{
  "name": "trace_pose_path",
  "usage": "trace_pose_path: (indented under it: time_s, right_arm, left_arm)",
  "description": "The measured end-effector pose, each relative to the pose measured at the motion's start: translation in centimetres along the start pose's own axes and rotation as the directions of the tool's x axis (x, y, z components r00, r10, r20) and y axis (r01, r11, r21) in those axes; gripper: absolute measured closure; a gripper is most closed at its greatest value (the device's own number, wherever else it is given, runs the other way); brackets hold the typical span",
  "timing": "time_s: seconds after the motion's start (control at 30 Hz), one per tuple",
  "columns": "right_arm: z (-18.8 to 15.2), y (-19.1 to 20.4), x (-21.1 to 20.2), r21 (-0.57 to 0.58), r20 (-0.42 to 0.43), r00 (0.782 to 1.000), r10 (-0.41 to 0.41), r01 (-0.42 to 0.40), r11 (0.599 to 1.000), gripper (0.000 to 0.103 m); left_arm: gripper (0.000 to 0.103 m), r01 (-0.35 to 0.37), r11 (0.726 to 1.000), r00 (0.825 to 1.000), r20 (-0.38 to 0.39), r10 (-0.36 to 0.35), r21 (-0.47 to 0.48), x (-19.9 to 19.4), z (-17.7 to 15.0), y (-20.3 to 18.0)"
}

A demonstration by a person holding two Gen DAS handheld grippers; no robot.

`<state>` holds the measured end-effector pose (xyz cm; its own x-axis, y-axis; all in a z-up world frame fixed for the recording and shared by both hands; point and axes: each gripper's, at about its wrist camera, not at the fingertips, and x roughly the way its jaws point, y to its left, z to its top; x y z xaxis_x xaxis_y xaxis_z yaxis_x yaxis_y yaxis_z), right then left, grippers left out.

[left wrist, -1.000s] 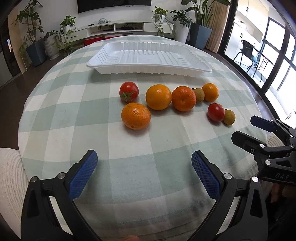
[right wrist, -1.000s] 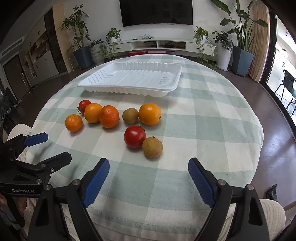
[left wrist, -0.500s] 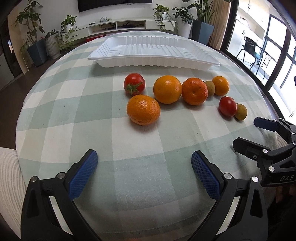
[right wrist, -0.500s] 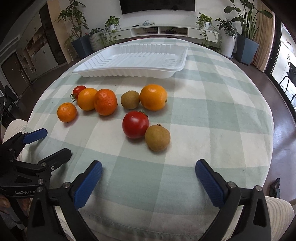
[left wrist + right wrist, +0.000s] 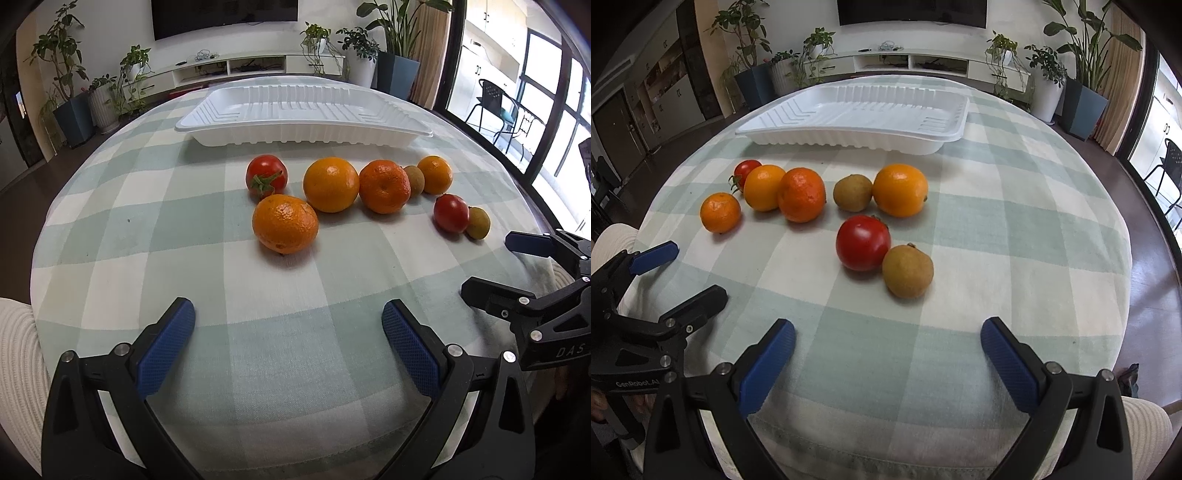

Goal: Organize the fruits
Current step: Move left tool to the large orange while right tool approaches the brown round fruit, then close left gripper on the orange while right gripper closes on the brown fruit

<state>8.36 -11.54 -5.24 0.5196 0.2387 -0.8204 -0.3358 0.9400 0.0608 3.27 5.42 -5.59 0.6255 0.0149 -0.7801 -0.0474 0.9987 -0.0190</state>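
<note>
We are just starting: no fruit is in the tray (image 5: 849,114) yet, so it sits bare near the far edge of the desk (image 5: 1015,229). All the fruit lies on the cloth in the middle. Our right hand-held gripper (image 5: 888,354) has just opened wide, with nothing in it, near the tomato (image 5: 863,243) and the brown fruit (image 5: 908,271) touching it. Our left hand-held gripper (image 5: 288,332) is wide apart too, facing an orange (image 5: 285,223). Next we likely reach out and pinch one fruit softly.
</note>
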Motion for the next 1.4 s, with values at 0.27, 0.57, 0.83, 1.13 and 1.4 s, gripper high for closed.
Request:
trace_pose_path:
  time_s: [0.27,0.57,0.83,1.13,1.4]
  right_arm:
    - [0.1,-1.1,-0.6,0.064,0.04,0.999,0.025,-0.027,0.998,0.015]
    - [0.6,-2.3,-0.5,0.125,0.063,0.997,0.033,-0.041,0.991,0.021]
    - [1.0,-2.8,-0.2,0.123,0.075,0.997,0.011,-0.02,0.992,0.033]
    - [1.2,-2.7,0.1,0.107,0.083,0.997,-0.01,0.001,0.994,0.046]
    - [1.3,-2.3,0.3,0.081,0.088,0.996,-0.015,0.008,0.997,0.056]
  left_arm:
    - [0.0,0.054,0.998,0.998,-0.011,-0.054,-0.036,-0.6,1.2,0.5]
    - [0.001,0.054,0.999,0.999,0.0,-0.054,0.001,0.2,2.9,0.3]
    - [0.009,0.081,0.997,0.997,-0.003,-0.081,0.003,1.1,3.9,0.6]
    - [0.018,0.085,0.996,0.996,-0.008,-0.085,0.009,2.1,4.3,1.0]
    - [0.022,0.089,0.996,0.996,0.0,-0.089,0.012,2.5,4.6,1.3]
